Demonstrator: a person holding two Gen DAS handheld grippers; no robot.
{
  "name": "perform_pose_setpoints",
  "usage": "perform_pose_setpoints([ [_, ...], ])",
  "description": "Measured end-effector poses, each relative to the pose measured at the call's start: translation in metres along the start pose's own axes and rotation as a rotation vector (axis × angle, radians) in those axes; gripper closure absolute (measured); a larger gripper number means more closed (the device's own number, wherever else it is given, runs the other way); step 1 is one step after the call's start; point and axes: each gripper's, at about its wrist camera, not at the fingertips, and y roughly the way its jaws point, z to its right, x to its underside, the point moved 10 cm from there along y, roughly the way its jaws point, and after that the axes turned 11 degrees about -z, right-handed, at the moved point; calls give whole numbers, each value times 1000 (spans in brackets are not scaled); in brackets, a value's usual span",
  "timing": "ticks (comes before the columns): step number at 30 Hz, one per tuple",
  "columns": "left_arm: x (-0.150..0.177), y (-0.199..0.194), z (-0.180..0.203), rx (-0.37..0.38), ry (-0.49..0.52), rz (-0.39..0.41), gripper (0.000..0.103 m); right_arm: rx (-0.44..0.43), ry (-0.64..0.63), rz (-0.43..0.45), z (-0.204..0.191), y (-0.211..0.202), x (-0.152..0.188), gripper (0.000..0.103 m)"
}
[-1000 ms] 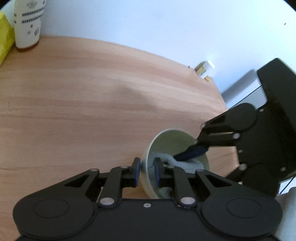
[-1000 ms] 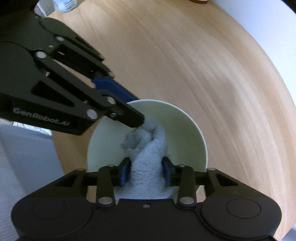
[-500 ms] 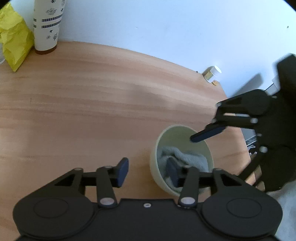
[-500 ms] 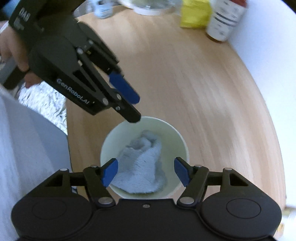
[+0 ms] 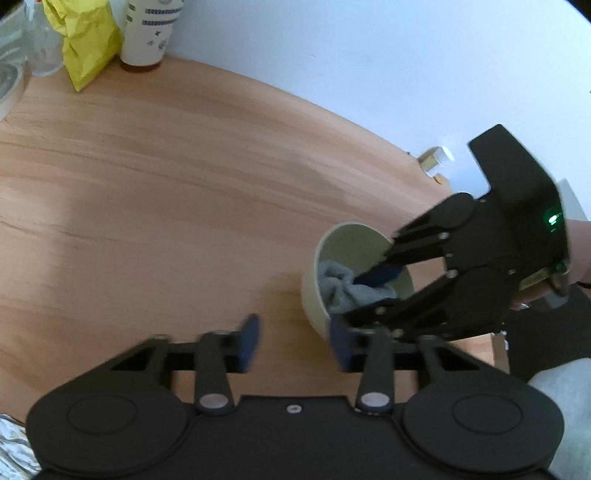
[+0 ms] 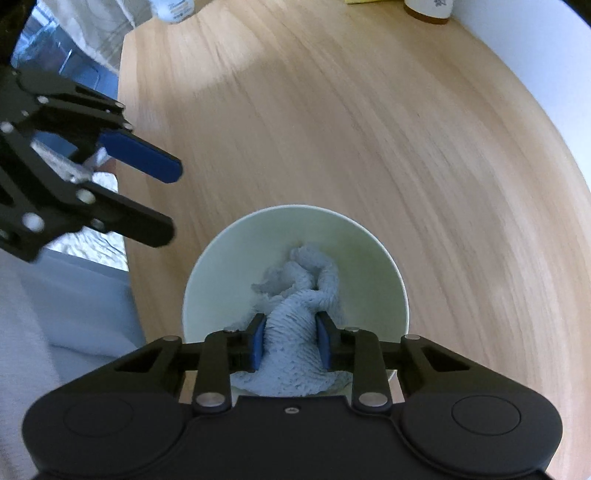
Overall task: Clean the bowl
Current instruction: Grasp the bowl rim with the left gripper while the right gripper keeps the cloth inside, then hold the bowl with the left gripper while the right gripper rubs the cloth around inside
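A pale green bowl (image 6: 229,266) stands on the wooden table (image 6: 369,129) near its edge; it also shows in the left wrist view (image 5: 354,243). A light blue cloth (image 6: 295,332) lies in the bowl. My right gripper (image 6: 291,345) is shut on the cloth, inside the bowl; in the left wrist view it (image 5: 373,288) reaches in from the right. My left gripper (image 5: 293,341) is open and empty, just beside the bowl's near wall. In the right wrist view it (image 6: 166,199) hangs at the left, apart from the bowl.
A patterned cup (image 5: 147,33), a yellow bag (image 5: 85,40) and a glass jar (image 5: 40,48) stand at the table's far left by the white wall. A small bottle (image 5: 436,158) lies at the far right edge. The table edge runs close to the bowl.
My left gripper let go of the bowl's rim, opened and drew back. My right gripper let go of the cloth, lifted, then came back down and shut on it again.
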Motion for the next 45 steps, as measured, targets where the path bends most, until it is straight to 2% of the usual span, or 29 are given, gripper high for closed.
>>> perform_pose_setpoints([
  [2, 0, 3, 2, -9, 5, -1, 73, 25, -13, -1, -1, -1, -1, 71],
  [7, -4, 13, 6, -27, 7, -20, 73, 17, 32, 24, 3, -8, 2, 74],
  [10, -5, 15, 10, -17, 15, -23, 73, -81, 134, 104, 10, -26, 6, 74],
  [13, -4, 16, 10, -30, 23, -32, 73, -297, 279, 247, 16, -55, 11, 74],
  [17, -4, 16, 10, -1, 14, -32, 82, -357, 341, 285, 27, -52, 21, 74],
  [21, -4, 13, 9, 8, 17, -25, 83, -390, 367, 304, 46, -37, 12, 74],
  [22, -4, 13, 9, 11, 15, -26, 83, -390, 366, 305, 45, -44, 18, 74],
  [24, -4, 16, 13, 4, 22, -33, 83, -382, 362, 307, 42, -51, 26, 74],
  [27, -4, 18, 20, -11, 57, -43, 83, -357, 344, 284, 27, -34, -7, 74],
  [32, -4, 18, 22, -30, 84, -53, 83, -260, 266, 236, 16, -24, -16, 74],
  [38, -6, 21, 20, -42, 83, -64, 83, -4, 81, 154, -12, -28, -16, 74],
  [42, -6, 23, 21, -39, 102, -72, 83, 105, 35, 129, -23, -32, -11, 74],
  [44, -5, 24, 22, -37, 117, -77, 83, 95, 55, 153, -20, -44, -11, 74],
  [45, -5, 25, 23, -38, 126, -78, 83, 57, 84, 185, -19, -53, -11, 74],
])
